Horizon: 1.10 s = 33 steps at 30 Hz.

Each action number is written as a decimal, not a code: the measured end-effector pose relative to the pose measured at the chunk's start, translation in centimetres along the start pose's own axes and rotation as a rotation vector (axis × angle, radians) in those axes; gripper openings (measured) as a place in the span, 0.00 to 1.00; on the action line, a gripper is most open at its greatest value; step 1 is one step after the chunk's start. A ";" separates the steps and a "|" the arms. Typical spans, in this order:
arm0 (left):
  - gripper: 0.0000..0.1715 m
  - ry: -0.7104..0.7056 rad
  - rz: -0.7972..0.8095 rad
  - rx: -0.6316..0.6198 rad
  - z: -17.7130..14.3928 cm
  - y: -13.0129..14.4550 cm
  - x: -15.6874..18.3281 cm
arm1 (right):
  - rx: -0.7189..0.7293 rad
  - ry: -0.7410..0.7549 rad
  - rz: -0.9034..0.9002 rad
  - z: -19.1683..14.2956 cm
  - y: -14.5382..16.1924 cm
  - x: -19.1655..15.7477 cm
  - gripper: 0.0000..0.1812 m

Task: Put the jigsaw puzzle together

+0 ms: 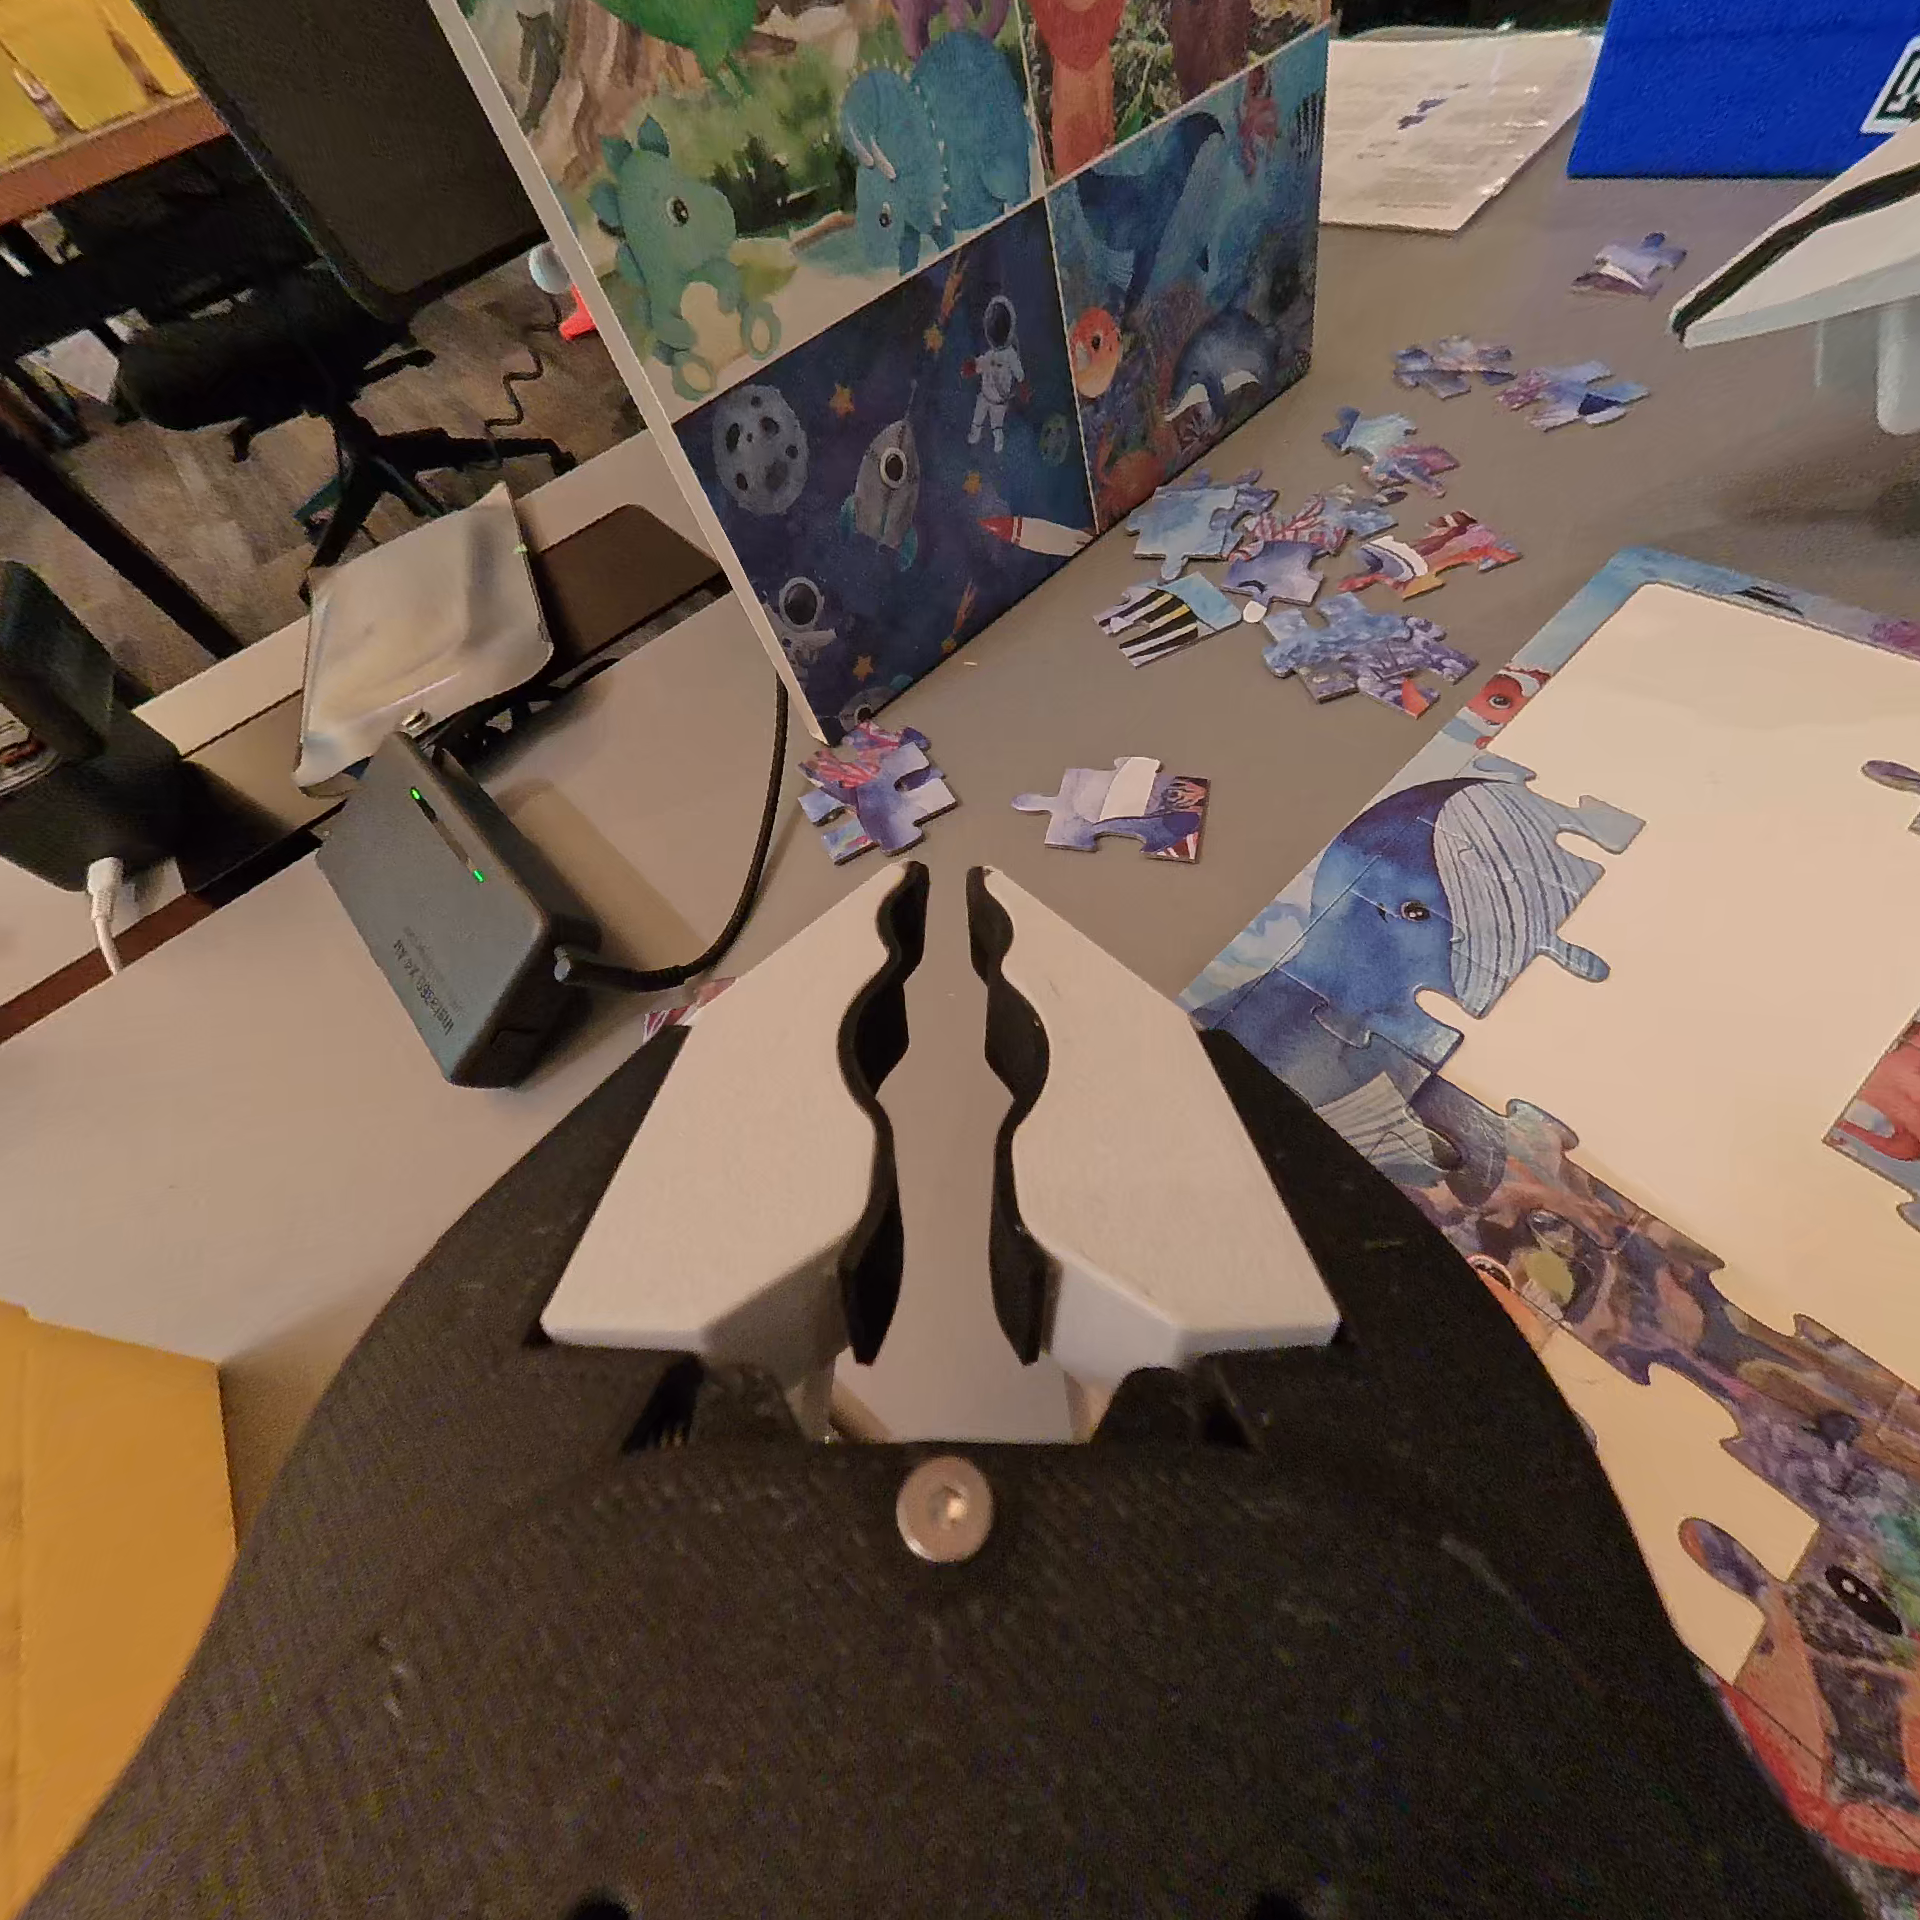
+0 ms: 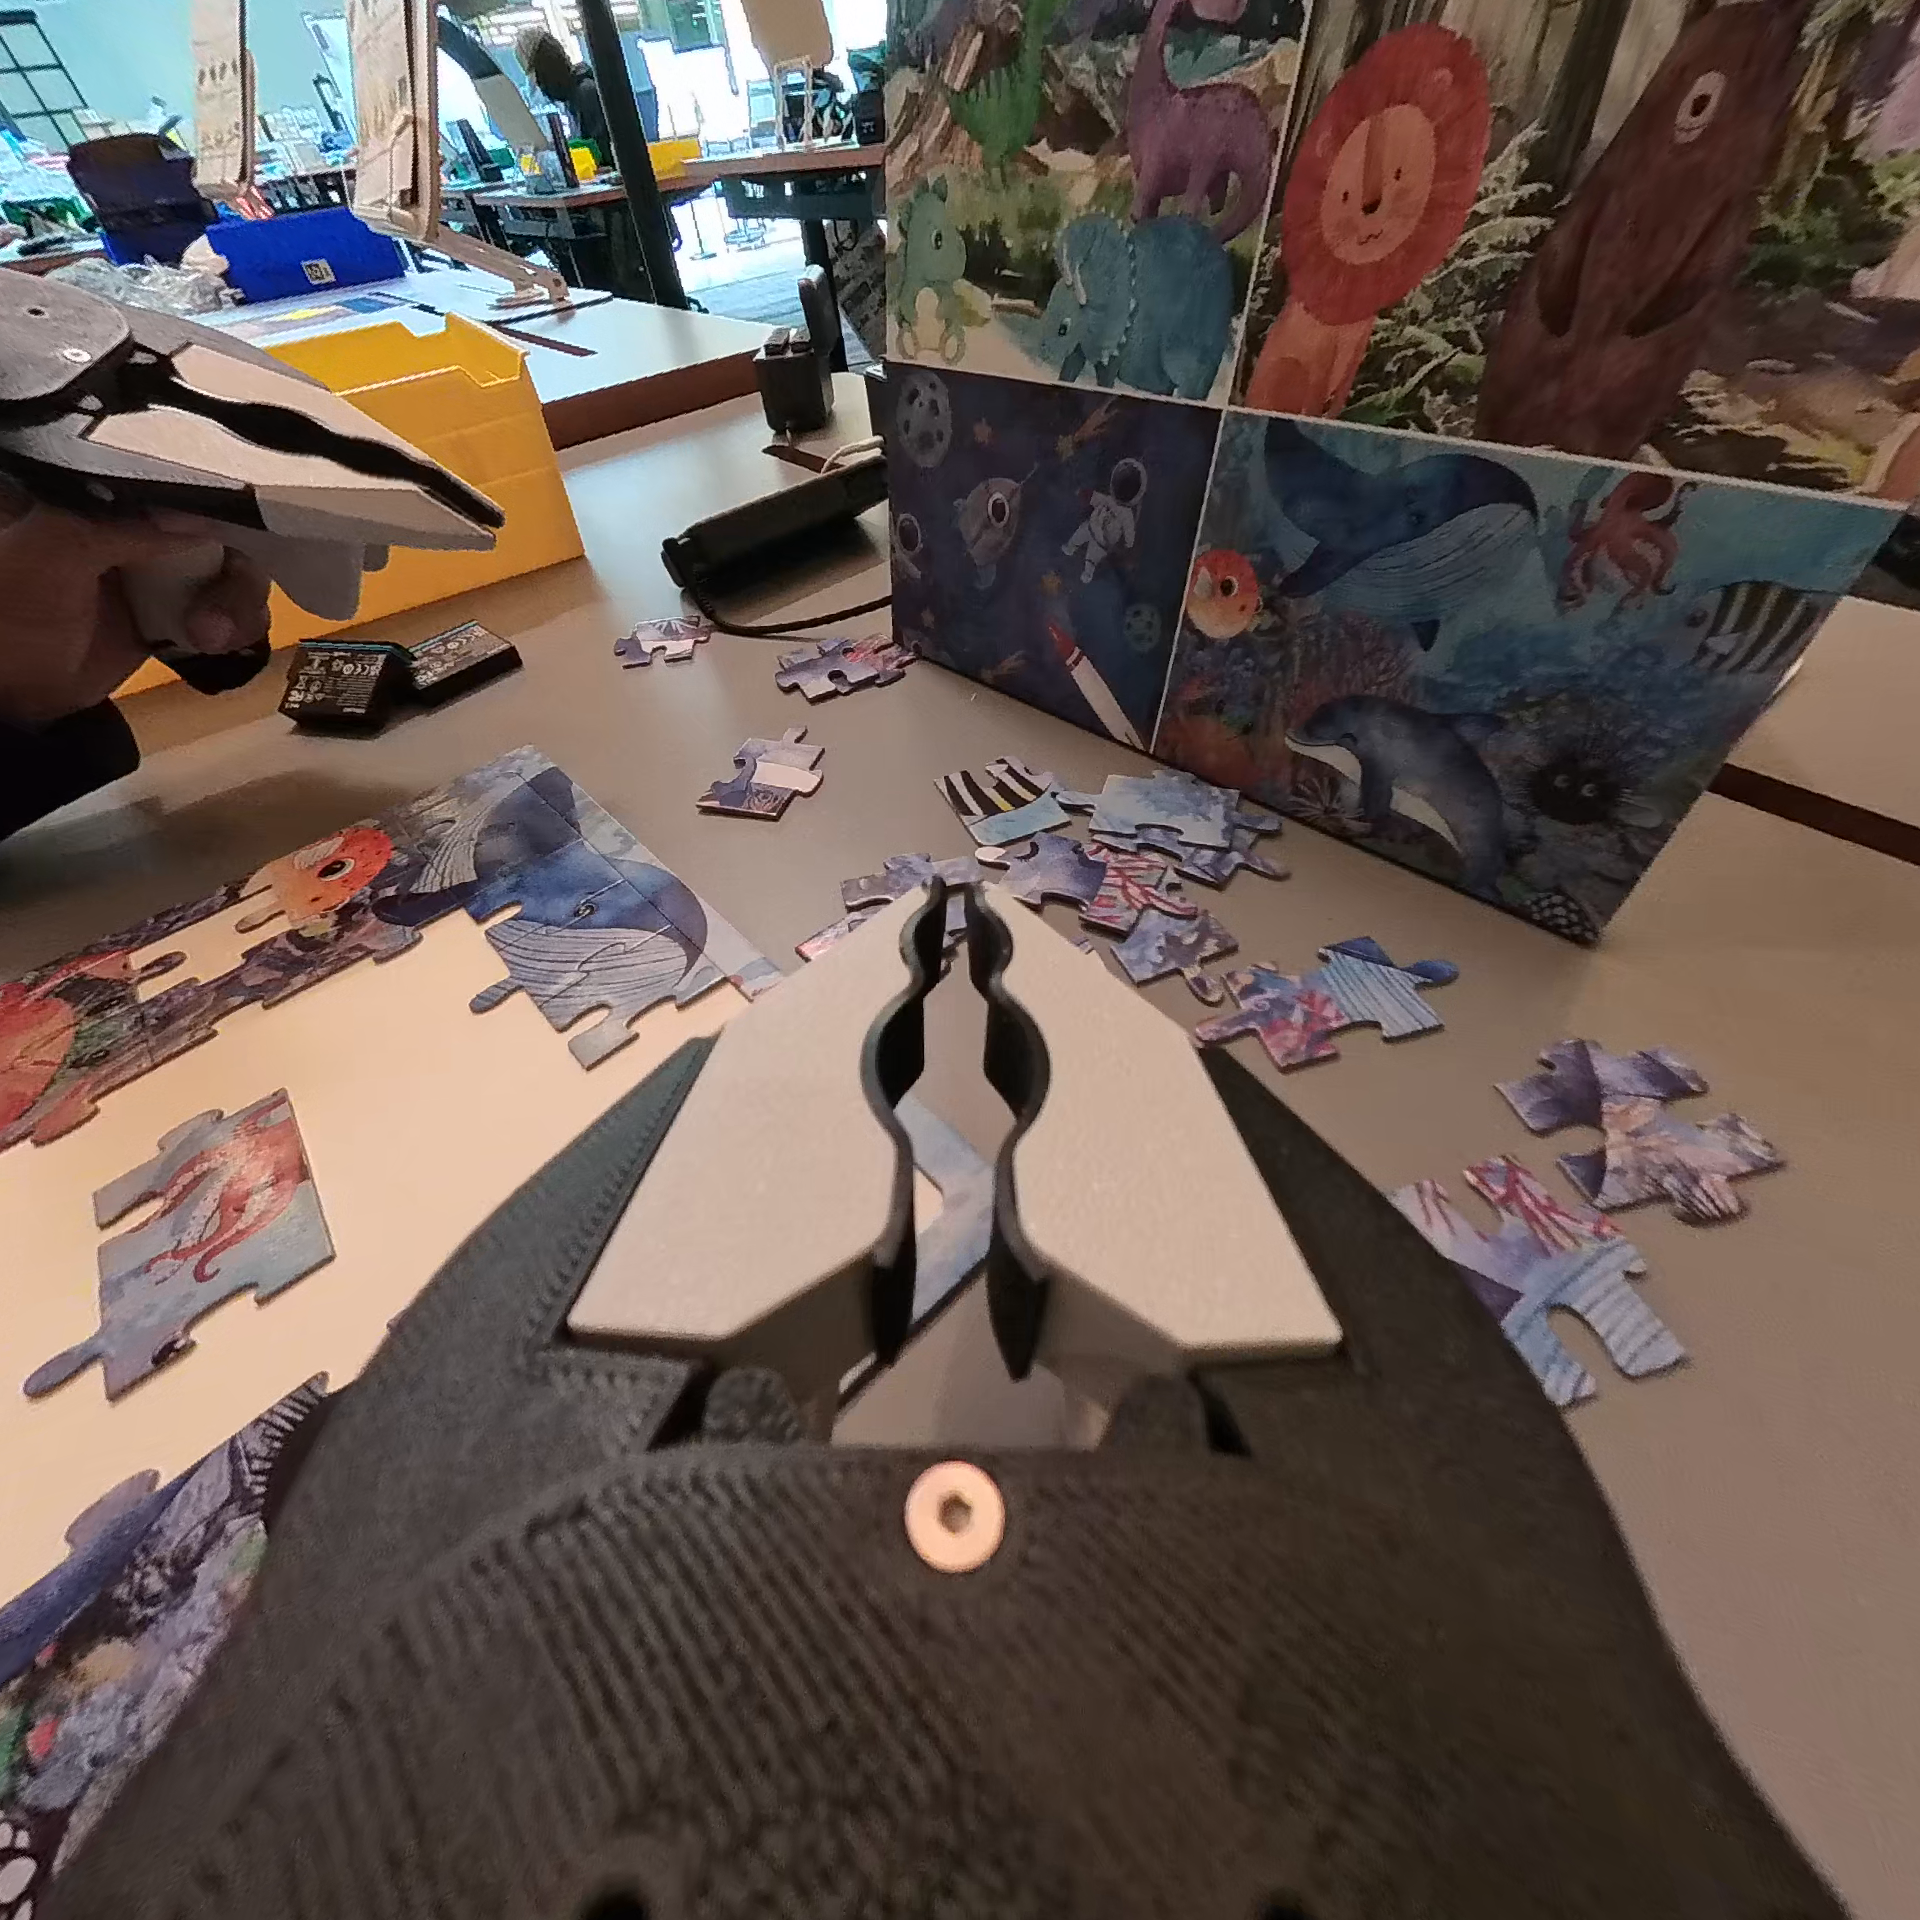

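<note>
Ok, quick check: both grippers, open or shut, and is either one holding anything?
Left gripper: nearly shut, a narrow gap between the fingers, holding nothing.
Right gripper: nearly shut too, empty, above the loose puzzle pieces.

Each camera sits just behind its own fingers, tilted down close over the table (image 1: pixel 987 665): the left view faces the box (image 1: pixel 935 343) from the puzzle's (image 1: pixel 1455 935) left, the right view from over the puzzle's near side; both share box, loose pieces (image 2: pixel 1132 862), whale corner.
</note>
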<state>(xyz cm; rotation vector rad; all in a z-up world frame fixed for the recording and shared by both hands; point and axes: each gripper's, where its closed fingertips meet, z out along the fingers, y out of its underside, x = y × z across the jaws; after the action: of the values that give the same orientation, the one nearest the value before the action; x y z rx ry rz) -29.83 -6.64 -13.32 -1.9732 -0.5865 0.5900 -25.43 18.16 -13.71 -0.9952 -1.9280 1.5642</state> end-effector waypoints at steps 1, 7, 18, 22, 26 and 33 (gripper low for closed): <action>0.03 0.003 0.002 -0.002 0.0 0.0 0.1 | -0.001 -0.001 -0.001 0.0 0.0 0.0 0.01; 0.03 0.052 0.038 -0.096 1.1 1.5 1.4 | -0.009 -0.008 -0.002 0.2 0.2 -0.2 0.01; 0.03 0.016 0.069 -0.154 1.4 2.5 1.0 | -0.019 -0.013 -0.008 0.3 0.3 -0.4 0.01; 0.03 -0.008 0.078 -0.163 1.4 2.6 0.7 | -0.022 -0.013 -0.011 0.3 0.4 -0.4 0.02; 0.02 -0.140 0.083 -0.208 0.7 3.4 -2.2 | -0.026 -0.014 -0.011 0.3 0.4 -0.4 0.02; 0.03 -0.306 -0.027 -0.212 -2.0 4.8 -7.8 | -0.017 -0.022 -0.002 0.3 0.2 -0.6 0.02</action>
<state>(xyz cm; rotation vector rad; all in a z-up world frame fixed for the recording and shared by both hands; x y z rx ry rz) -33.83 -14.87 -15.52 -2.0823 -0.8941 0.8507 -25.20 17.52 -13.87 -0.9863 -1.9594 1.5664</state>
